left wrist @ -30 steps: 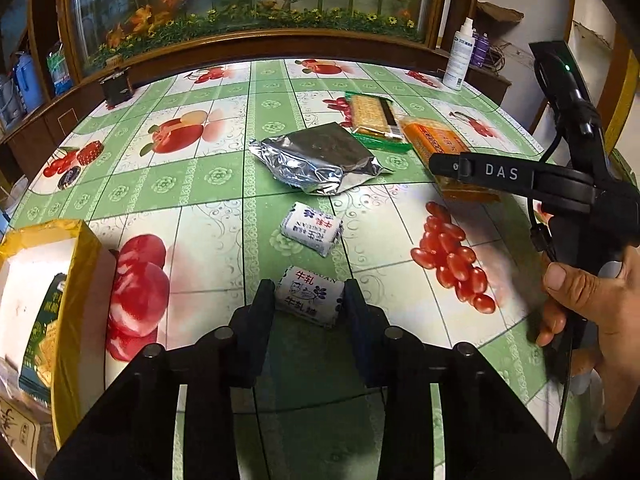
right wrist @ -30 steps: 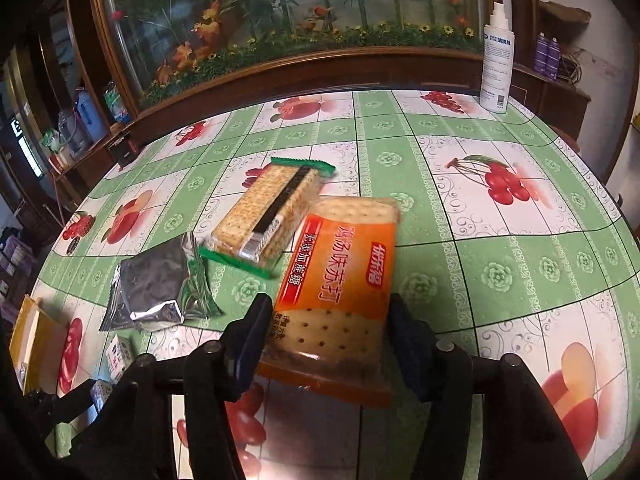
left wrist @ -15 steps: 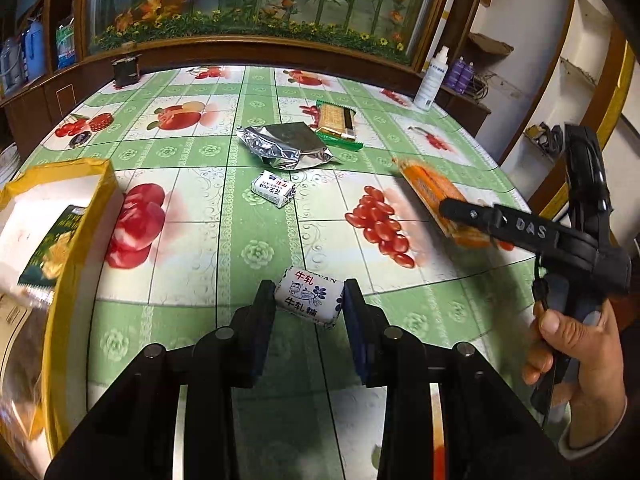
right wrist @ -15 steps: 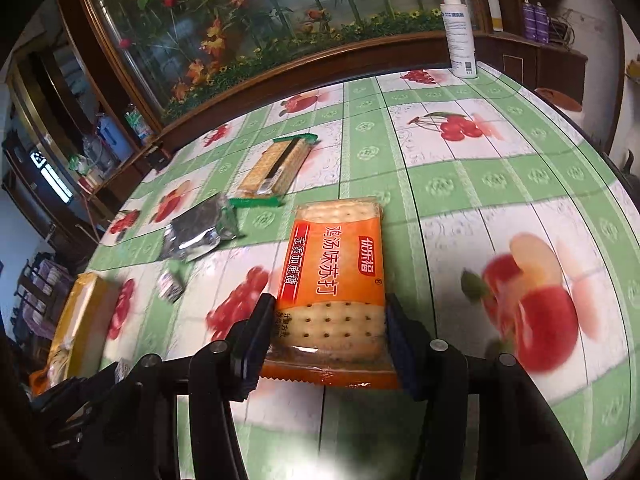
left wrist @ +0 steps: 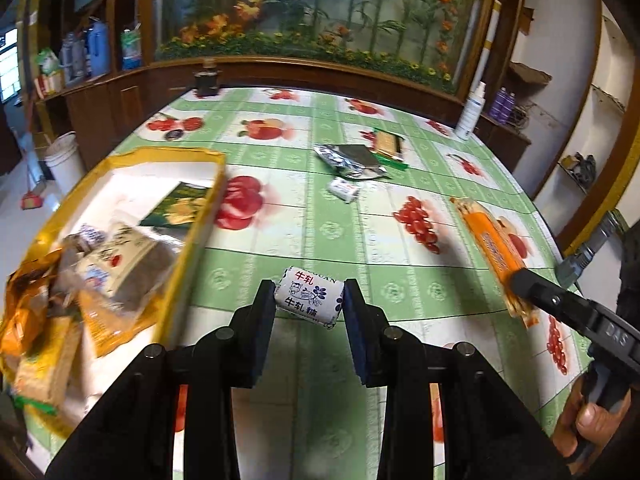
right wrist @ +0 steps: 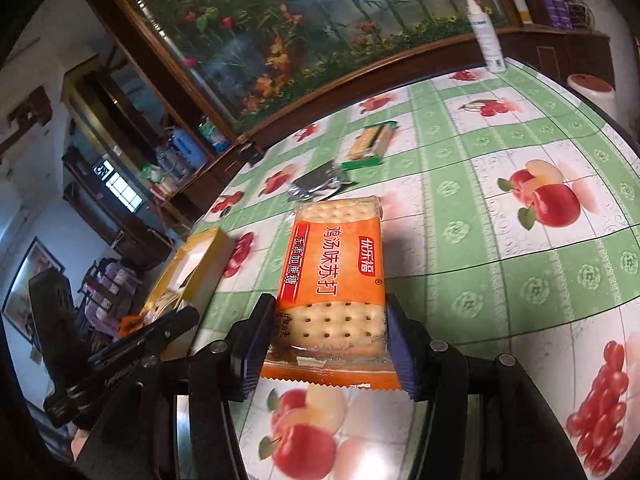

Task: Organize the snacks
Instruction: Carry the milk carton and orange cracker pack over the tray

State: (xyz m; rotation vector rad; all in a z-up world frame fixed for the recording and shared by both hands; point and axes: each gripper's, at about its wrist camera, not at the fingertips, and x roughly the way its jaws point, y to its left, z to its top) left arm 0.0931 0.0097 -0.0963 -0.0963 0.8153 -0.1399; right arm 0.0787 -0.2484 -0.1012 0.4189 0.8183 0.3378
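Observation:
My left gripper (left wrist: pixel 309 300) is shut on a small white milk candy (left wrist: pixel 310 297), held above the table just right of the yellow box (left wrist: pixel 192 236). That box holds several snack packs. My right gripper (right wrist: pixel 326 334) is shut on the near end of an orange cracker pack (right wrist: pixel 334 256), lifted off the table; the same orange cracker pack (left wrist: pixel 494 248) shows at the right of the left wrist view. On the table lie a second white candy (left wrist: pixel 343 189), a silver foil pouch (left wrist: pixel 349 157) and a green-edged cracker pack (left wrist: pixel 387 145). The yellow box (right wrist: pixel 188 272) sits left of the right gripper.
The round table (left wrist: pixel 360 240) has a green fruit-print cloth. A white spray bottle (right wrist: pixel 487 34) stands at its far right edge, and a dark jar (left wrist: pixel 207 79) at the far edge. A wooden-framed glass cabinet runs behind. A white bucket (left wrist: pixel 66 162) is on the floor at left.
Both grippers have lifted and swung left with their snacks. The yellow box has come much closer in both views, and the loose snacks on the table now lie farther off.

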